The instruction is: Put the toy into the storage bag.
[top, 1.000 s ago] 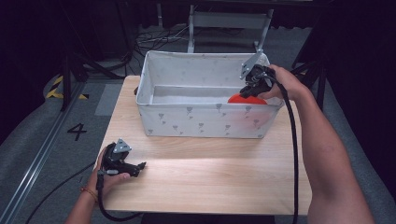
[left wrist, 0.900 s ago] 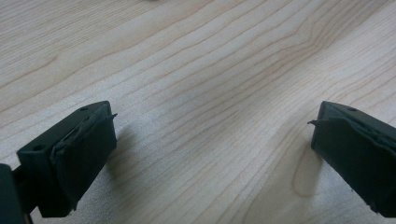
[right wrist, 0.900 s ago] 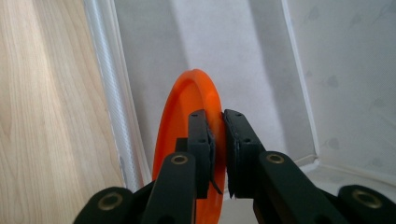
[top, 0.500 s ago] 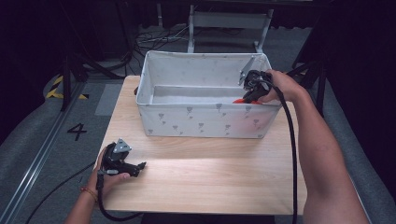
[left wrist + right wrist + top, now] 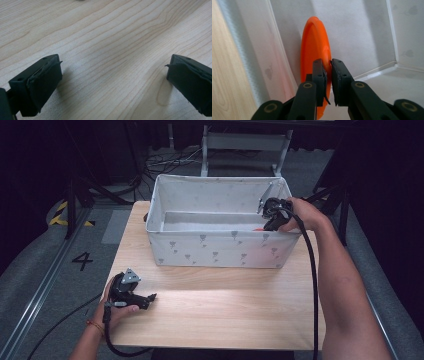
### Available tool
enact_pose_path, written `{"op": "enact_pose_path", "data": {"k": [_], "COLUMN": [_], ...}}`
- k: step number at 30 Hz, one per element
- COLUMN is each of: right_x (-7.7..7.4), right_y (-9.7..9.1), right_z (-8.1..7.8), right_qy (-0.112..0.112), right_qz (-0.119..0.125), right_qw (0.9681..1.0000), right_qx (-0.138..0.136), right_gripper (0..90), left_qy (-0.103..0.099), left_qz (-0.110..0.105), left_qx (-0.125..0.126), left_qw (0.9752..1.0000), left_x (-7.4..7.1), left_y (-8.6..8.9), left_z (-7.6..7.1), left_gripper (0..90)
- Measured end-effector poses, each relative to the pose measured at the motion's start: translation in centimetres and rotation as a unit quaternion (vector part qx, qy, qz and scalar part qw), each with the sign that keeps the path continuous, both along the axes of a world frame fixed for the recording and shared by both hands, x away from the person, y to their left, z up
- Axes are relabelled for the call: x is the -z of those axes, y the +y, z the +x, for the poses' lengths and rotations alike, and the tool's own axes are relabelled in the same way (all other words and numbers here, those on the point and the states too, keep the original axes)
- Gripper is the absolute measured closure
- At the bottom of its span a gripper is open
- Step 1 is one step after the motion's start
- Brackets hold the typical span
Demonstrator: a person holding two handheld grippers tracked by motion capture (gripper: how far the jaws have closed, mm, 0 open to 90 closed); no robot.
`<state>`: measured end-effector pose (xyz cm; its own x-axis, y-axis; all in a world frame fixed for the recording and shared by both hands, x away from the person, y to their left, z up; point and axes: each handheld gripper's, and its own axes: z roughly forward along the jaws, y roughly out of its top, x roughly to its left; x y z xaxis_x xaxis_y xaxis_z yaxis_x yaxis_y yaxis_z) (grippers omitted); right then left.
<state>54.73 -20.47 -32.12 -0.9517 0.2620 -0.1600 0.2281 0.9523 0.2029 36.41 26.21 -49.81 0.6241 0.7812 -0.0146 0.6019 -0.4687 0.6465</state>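
A dark room with cables on the floor; a pale wooden table (image 5: 220, 305) bears a white fabric bin with grey print (image 5: 220, 251). Inside its right end, an orange plastic plate (image 5: 314, 57) stands on edge against the near wall, pinched by the right gripper (image 5: 327, 75). The left gripper (image 5: 112, 75) rests wide open and holds nothing, well apart.

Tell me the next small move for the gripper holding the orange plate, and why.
Probably lower it a little further, then open the fingers. The right gripper is shut on the rim of the orange plate, which stands on edge inside the white fabric bin, close against its near wall. Whether it touches the floor cannot be told.
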Motion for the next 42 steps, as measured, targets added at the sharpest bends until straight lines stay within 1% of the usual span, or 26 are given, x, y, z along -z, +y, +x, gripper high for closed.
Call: {"op": "enact_pose_path", "data": {"k": [2,4,7,10,11,12,14,16,18,19,20,23,24,26,27,28,30,31,32,33,34,35,39,40,41,42], "right_x": [0.0,-0.2,-0.5,-0.9,-0.9,-1.0,-1.4,-1.6,-1.8,-1.9,-1.9,-2.1,-2.2,-2.5,-2.5,-2.7,-3.0,-3.3,-3.3,-3.5,-3.5,-3.9,-4.5,-4.7,-4.7,-4.9], "right_y": [-0.1,-0.2,-0.6,-0.9,-0.9,-1.0,-1.3,-1.5,-1.7,-1.9,-1.9,-2.3,-2.4,-2.7,-2.7,-2.9,-3.1,-3.3,-3.3,-3.5,-3.5,-3.7,-4.3,-4.7,-4.7,-4.9], "right_z": [0.0,-0.1,-0.2,-0.5,-0.5,-0.6,-0.6,-0.7,-0.8,-0.9,-0.9,-1.0,-1.1,-1.3,-1.3,-1.5,-1.9,-2.2,-2.2,-2.4,-2.4,-2.8,-3.6,-4.0,-4.0,-4.3], "right_qy": [0.0,-0.004,-0.018,-0.03,-0.03,-0.032,-0.048,-0.054,-0.062,-0.067,-0.067,-0.076,-0.08,-0.096,-0.096,-0.102,-0.111,-0.121,-0.121,-0.127,-0.127,-0.14,-0.165,-0.175,-0.175,-0.184], "right_qz": [-0.001,0.004,0.017,0.038,0.038,0.049,0.071,0.092,0.106,0.117,0.117,0.138,0.141,0.159,0.159,0.166,0.181,0.19,0.19,0.194,0.194,0.202,0.222,0.235,0.235,0.245], "right_qw": [1.0,1.0,0.9996,0.9986,0.9986,0.998,0.9958,0.9935,0.9914,0.9896,0.9896,0.9851,0.984,0.9779,0.9779,0.9761,0.9709,0.9668,0.9668,0.9643,0.9643,0.9594,0.948,0.9412,0.9412,0.9343], "right_qx": [0.003,0.005,0.014,0.021,0.021,0.025,0.033,0.04,0.046,0.052,0.052,0.069,0.074,0.096,0.096,0.097,0.111,0.12,0.12,0.128,0.128,0.139,0.158,0.169,0.169,0.182], "right_gripper": [80.7,79.1,77.3,74.8,74.8,73.5,72.6,71.0,69.7,67.8,67.8,63.8,61.2,55.1,55.1,52.1,46.7,41.9,41.9,41.9,40.0,34.7,32.5,30.2,30.2,27.5], "left_qy": [0.0,0.0,0.0,0.0,0.0,0.0,0.0,0.0,0.0,0.0,0.0,0.002,0.0,0.0,0.0,-0.001,-0.001,0.0,0.0,0.0,0.0,-0.001,0.0,0.0,-0.001,0.0], "left_qz": [0.0,0.0,0.0,0.0,0.0,0.0,0.0,0.0,0.0,0.0,0.0,-0.001,0.0,0.0,0.0,-0.001,-0.001,0.0,0.0,0.0,0.0,-0.001,0.0,0.0,-0.001,0.0], "left_qx": [0.0,0.0,0.0,0.0,0.0,0.0,0.0,0.0,0.0,0.0,0.0,-0.001,0.0,0.0,0.001,0.001,0.001,0.001,0.001,0.001,0.002,0.001,0.002,0.002,0.001,0.002], "left_qw": [1.0,1.0,1.0,1.0,1.0,1.0,1.0,1.0,1.0,1.0,1.0,1.0,1.0,1.0,1.0,1.0,1.0,1.0,1.0,1.0,1.0,1.0,1.0,1.0,1.0,1.0], "left_x": [0.0,0.0,0.0,0.0,0.0,0.0,0.0,0.0,0.0,0.0,0.0,0.0,0.0,0.0,0.0,0.0,0.0,0.0,0.0,0.0,0.0,0.0,0.0,0.0,0.0,0.0], "left_y": [0.0,0.0,0.0,0.0,0.0,0.0,0.0,0.0,0.0,0.0,0.0,0.0,0.0,0.0,0.0,0.0,0.0,0.0,0.0,0.0,0.0,0.0,0.0,0.0,0.0,0.0], "left_z": [0.0,0.0,0.0,0.0,0.0,0.0,0.0,0.0,0.0,0.0,0.0,0.0,0.0,0.0,0.0,0.0,0.0,0.0,0.0,0.0,0.0,0.0,0.0,0.0,0.0,0.0], "left_gripper": [0.3,0.3,0.3,0.3,0.3,0.3,0.3,0.3,0.3,0.3,0.3,0.3,0.3,0.3,0.3,0.3,0.3,0.3,0.3,0.3,0.3,0.3,0.3,0.3,0.3,0.3]}}
